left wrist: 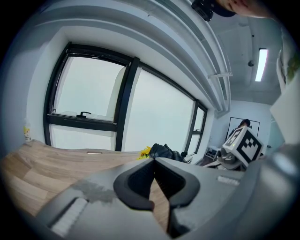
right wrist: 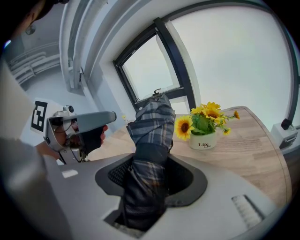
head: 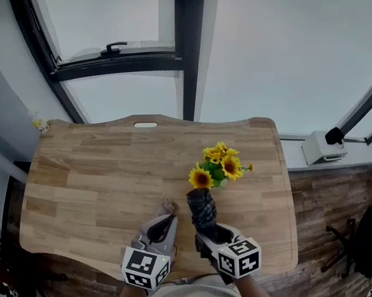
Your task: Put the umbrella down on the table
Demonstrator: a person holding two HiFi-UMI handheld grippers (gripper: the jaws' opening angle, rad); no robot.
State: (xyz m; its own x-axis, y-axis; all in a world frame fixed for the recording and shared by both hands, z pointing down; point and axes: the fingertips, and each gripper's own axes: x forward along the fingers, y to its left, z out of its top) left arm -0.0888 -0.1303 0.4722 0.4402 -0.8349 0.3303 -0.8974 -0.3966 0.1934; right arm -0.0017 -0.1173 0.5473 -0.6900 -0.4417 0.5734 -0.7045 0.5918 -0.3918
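Observation:
A folded dark plaid umbrella (head: 201, 209) (right wrist: 151, 131) stands tilted over the near part of the wooden table (head: 93, 165). My right gripper (head: 207, 229) (right wrist: 150, 174) is shut on its lower part, and its upper end points toward the flowers. To its left, my left gripper (head: 168, 209) (left wrist: 153, 161) rests low over the table with its jaw tips together and nothing between them. The left gripper view shows the umbrella (left wrist: 164, 151) beyond the jaws. Whether the umbrella's lower end touches the table is hidden.
A white pot of sunflowers (head: 219, 169) (right wrist: 204, 138) stands just beyond the umbrella. Large black-framed windows (head: 187, 48) rise behind the table's far edge. A white box (head: 323, 148) sits on the sill at right, and a dark chair (head: 366, 242) stands on the floor.

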